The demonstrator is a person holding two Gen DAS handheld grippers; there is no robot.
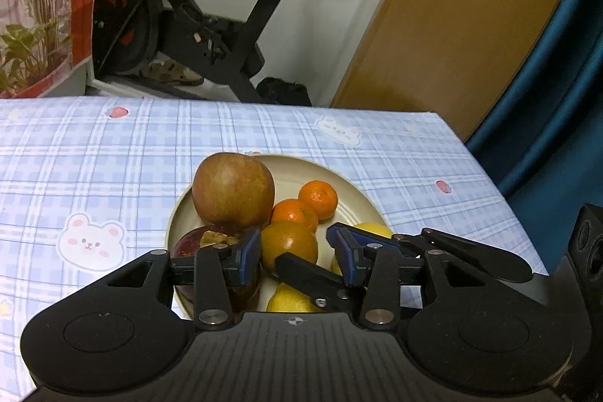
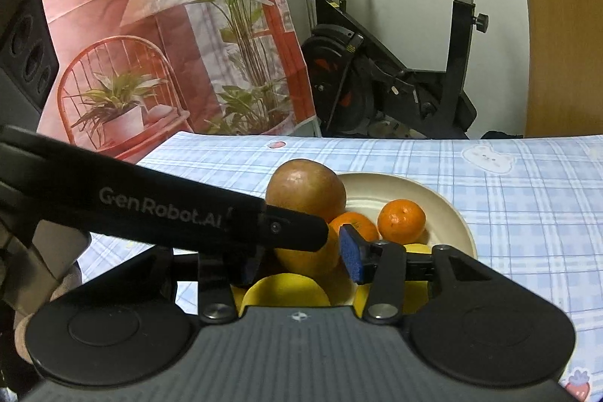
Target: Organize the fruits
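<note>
Left wrist view: the left gripper [image 1: 297, 251] hangs over the near part of the plate [image 1: 350, 191] with its blue pads apart. An orange [image 1: 289, 243] sits in the gap; the pads do not visibly press on it. One finger of the right gripper [image 1: 312, 279] crosses in front of the left gripper's right pad. Right wrist view: the right gripper [image 2: 301, 259] also stands with its jaws apart, over a yellow-orange fruit [image 2: 307, 259]; contact at its left pad is hidden behind the left gripper's black finger, so a grip cannot be confirmed. The plate is cream-coloured and rests on the table [image 1: 113, 153], toward the right half, well back from the far edge. On the plate, a large brown-red apple [image 1: 233, 191] occupies the far-left part, two small mandarins [image 1: 318, 199] lie right of it, a dark red fruit [image 1: 186, 243] lies at the near-left rim, and lemons [image 1: 290, 300] lie at the near edge. The table carries a blue checked cloth with bear prints. Beyond the far edge stands an exercise bike [image 1: 211, 25].
</note>
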